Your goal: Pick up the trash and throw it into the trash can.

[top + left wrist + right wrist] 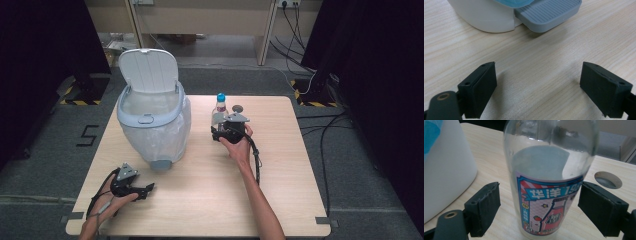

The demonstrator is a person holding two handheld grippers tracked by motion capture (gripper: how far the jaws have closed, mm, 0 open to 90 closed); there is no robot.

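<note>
Bracketing the clear, blue-capped plastic bottle (550, 187) at twelve o'clock, our right gripper (539, 211) stands wide; we judge it light, slippery, best held at the label. Left gripper (539, 88) wide, empty.

clear labelled bottle (549, 195) upright between parted tongs (546, 212)

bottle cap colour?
Blue; the bottle cap shows best in the high view.
</note>
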